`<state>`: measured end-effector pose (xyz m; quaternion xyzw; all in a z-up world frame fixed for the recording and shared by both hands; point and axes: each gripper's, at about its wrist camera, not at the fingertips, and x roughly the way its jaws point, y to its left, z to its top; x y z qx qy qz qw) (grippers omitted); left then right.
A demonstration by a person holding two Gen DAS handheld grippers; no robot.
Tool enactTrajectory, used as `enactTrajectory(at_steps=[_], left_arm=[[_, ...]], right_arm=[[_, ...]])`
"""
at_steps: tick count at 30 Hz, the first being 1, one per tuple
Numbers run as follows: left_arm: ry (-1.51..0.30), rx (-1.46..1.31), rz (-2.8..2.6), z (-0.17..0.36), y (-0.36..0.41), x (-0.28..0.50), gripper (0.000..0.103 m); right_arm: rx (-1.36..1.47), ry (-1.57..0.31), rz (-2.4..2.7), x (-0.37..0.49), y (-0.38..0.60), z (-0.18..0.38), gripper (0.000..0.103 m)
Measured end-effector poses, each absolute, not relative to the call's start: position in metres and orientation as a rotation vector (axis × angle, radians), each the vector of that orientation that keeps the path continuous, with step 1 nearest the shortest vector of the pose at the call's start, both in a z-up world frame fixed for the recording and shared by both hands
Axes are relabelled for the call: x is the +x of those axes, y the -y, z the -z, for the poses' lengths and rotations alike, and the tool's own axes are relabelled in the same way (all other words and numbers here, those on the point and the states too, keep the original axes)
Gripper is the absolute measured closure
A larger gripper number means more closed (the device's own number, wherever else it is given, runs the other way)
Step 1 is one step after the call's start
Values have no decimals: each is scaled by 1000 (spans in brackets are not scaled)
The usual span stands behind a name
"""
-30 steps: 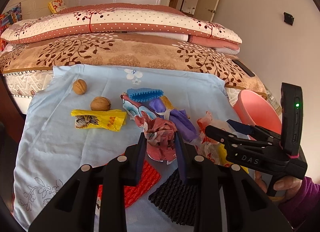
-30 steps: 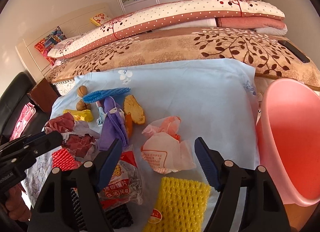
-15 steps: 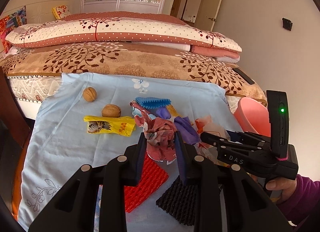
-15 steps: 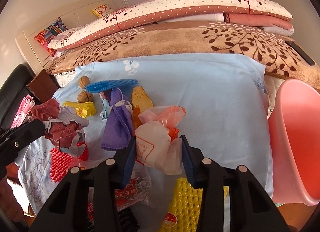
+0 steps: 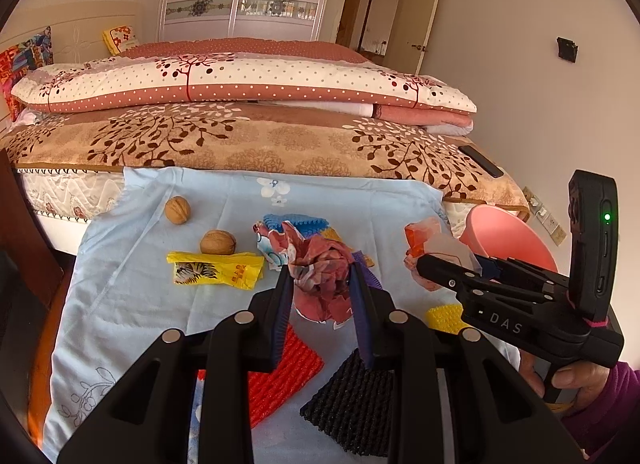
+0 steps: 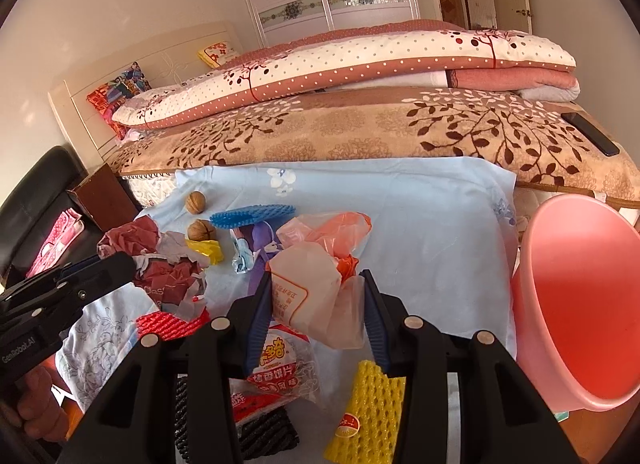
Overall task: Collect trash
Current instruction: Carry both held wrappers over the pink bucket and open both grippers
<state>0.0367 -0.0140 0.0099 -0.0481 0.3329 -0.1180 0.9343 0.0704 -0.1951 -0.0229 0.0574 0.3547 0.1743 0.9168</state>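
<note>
Both sets of jaws are pinching trash: your left gripper [image 5: 322, 296] is clamped on a crumpled wad of red and white paper [image 5: 320, 264], and your right gripper [image 6: 316, 304] has just been closing and now squeezes a pale plastic bag with orange print [image 6: 316, 284] between its blue pads. Each piece looks lifted clear of the light blue cloth [image 6: 432, 232], which makes sense if you mean to carry both loads in one trip rather than dragging them through the clutter. Around them on the cloth lie the leftovers: a yellow wrapper [image 5: 216, 270] and two walnuts [image 5: 218, 242] to the left, a blue foam net [image 6: 252, 216] further back, a red foam net [image 5: 280, 368] and a black foam net [image 5: 356, 404] near you, plus a yellow foam net [image 6: 368, 412] and a snack packet [image 6: 276, 368] under your right hand. The pink bucket [image 6: 580, 304] stands at the right edge, just off the cloth, tilted so its mouth faces you; nothing shows inside the visible part. It seems the likely place for both loads. Soft bags can slip, so keep the pinch firm while swinging right.
</note>
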Motion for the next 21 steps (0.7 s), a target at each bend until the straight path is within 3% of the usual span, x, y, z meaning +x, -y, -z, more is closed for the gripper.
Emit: enactTrajectory(at_steps=[21], left_arm=[[-621,-48,443,-32,122,50,75]], right_arm=[[228,-633,-64,26,316,5,61]])
